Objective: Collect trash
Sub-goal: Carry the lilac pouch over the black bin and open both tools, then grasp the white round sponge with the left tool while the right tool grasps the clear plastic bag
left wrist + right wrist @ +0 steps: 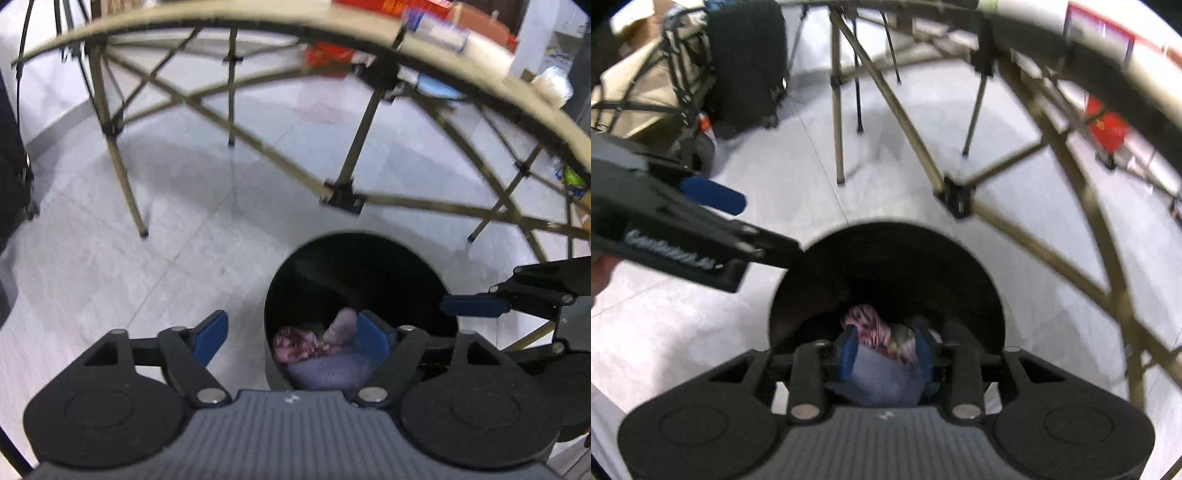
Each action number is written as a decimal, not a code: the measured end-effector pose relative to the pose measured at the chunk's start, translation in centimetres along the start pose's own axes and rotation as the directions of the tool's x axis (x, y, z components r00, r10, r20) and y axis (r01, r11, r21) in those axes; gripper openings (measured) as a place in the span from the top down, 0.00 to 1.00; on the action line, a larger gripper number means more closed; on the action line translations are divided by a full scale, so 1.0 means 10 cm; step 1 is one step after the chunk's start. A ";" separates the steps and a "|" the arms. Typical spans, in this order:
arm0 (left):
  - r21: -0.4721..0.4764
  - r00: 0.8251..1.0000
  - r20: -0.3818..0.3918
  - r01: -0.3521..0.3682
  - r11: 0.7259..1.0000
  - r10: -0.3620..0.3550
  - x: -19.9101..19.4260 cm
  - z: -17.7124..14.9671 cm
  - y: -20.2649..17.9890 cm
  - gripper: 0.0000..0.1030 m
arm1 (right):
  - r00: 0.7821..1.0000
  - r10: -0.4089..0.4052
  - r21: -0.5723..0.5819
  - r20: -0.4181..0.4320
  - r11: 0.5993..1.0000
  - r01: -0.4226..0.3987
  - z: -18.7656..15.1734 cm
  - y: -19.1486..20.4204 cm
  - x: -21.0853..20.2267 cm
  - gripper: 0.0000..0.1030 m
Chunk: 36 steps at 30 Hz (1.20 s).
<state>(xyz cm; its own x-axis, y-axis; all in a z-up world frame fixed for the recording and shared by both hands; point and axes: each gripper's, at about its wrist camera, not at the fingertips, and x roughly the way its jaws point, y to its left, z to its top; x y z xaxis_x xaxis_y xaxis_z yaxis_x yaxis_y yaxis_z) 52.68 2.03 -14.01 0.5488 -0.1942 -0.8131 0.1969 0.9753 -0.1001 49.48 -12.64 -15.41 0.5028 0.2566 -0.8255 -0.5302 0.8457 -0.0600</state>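
Left wrist view: left gripper [291, 338] wide open, empty, above the black bin [360, 258]; crumpled trash [317, 343] lies inside. Right wrist view: right gripper [886, 349] part-open over the bin [886, 251], bracketing the trash [875, 328]; contact unclear. Likely soft, light; pinch a fold.

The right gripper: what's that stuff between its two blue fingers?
In the right wrist view, crumpled pink and bluish trash shows between the right gripper fingers, over the black bin.
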 end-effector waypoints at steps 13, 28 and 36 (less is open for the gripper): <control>0.127 0.916 0.401 -0.030 0.991 -0.024 -0.90 0.05 -0.22 0.17 | 0.894 -0.004 0.089 0.447 0.995 -0.040 0.00 -0.31 -1.22 0.60; 0.089 0.878 0.456 0.119 0.989 -0.147 -0.78 1.03 -0.97 0.30 | 0.735 -0.397 0.548 0.549 0.835 0.041 0.01 -1.43 -1.72 0.40; 0.052 0.954 0.296 0.035 0.998 -0.049 -0.06 1.74 -1.84 0.34 | 0.802 -0.472 0.626 0.366 0.763 0.163 0.09 -2.42 -1.86 0.24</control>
<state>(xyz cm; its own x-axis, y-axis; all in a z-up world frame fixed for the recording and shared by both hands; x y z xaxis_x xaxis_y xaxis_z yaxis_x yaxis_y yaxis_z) 62.89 -17.62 -1.70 0.7546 -0.2645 -0.6005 0.2584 0.9610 -0.0985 53.58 -37.49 1.86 0.9033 -0.0216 -0.4285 0.1046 0.9797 0.1712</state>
